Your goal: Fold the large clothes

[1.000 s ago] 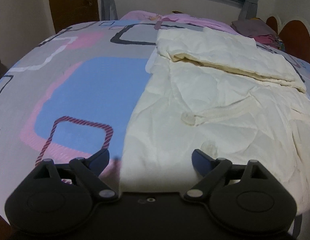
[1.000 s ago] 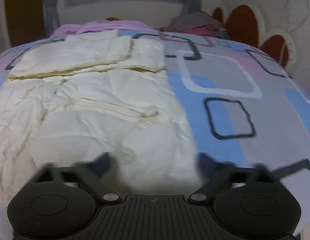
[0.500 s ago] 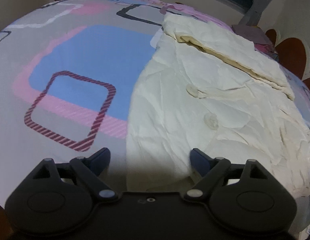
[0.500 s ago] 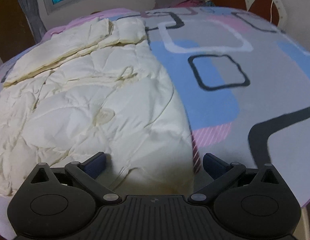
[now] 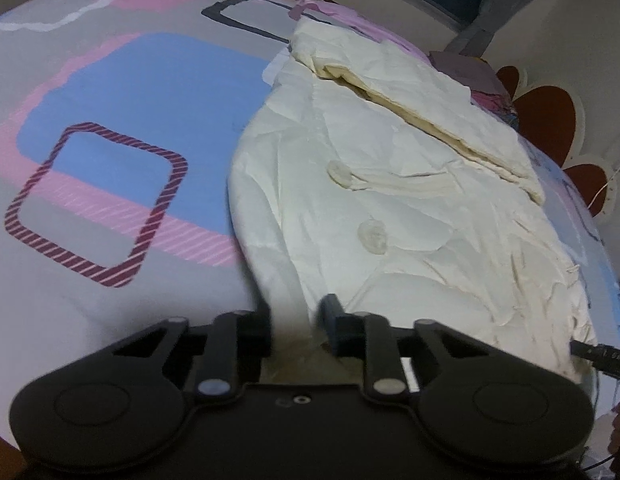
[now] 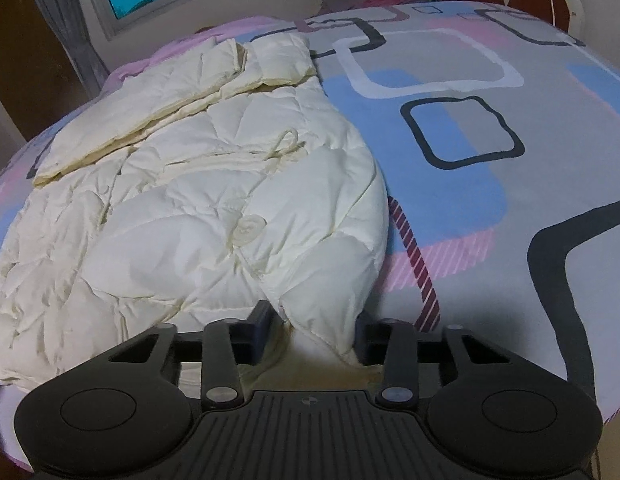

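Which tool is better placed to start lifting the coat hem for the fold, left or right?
Slightly the right tool: a thick bunch of the cream coat hem fills its closing jaws. The left tool, also closing, has only a thin edge, so its hold looks weaker.

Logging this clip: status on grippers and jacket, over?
Left gripper, right gripper both closing on near hem. Cream padded jacket flat on bedspread, sleeve folded across top. Nothing in the way.
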`<act>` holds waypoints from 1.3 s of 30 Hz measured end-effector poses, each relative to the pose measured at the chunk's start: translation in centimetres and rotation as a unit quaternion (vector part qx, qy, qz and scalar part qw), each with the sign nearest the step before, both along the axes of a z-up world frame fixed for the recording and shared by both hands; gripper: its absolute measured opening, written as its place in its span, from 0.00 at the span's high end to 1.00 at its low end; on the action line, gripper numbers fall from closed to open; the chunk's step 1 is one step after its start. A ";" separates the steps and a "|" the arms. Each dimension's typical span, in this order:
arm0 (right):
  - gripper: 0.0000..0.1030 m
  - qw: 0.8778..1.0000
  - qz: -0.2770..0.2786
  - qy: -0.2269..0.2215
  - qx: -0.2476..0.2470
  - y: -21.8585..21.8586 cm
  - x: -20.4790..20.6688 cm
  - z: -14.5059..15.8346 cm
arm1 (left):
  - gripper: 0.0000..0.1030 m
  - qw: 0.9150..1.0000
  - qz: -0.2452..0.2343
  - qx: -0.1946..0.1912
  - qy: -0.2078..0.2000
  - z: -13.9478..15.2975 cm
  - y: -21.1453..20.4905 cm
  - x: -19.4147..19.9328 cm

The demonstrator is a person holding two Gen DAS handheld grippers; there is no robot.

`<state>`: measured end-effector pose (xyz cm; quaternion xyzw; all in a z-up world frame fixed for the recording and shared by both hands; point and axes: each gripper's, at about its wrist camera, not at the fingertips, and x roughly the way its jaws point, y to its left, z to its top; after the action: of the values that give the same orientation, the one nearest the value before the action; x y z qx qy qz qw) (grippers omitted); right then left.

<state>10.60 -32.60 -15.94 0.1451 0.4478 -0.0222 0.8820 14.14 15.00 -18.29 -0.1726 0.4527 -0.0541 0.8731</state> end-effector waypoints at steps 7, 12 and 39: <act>0.67 1.000 -0.002 0.000 -0.012 -0.1 -0.3 0.6 | 0.88 1.000 -0.014 0.003 -0.012 0.5 0.0 0.1; 0.42 1.000 -0.015 0.020 -0.013 -0.2 -0.5 -0.2 | 0.85 1.000 -0.016 0.008 0.002 -0.2 -0.1 0.4; 0.82 0.991 0.005 -0.097 0.093 -1.5 9.0 10.3 | 0.93 0.992 0.008 -0.048 -0.118 9.2 0.0 7.9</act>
<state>19.60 -34.10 -5.66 0.2254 0.3608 0.0379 0.9042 22.08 14.96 -9.13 -0.2104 0.3425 -0.0888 0.9114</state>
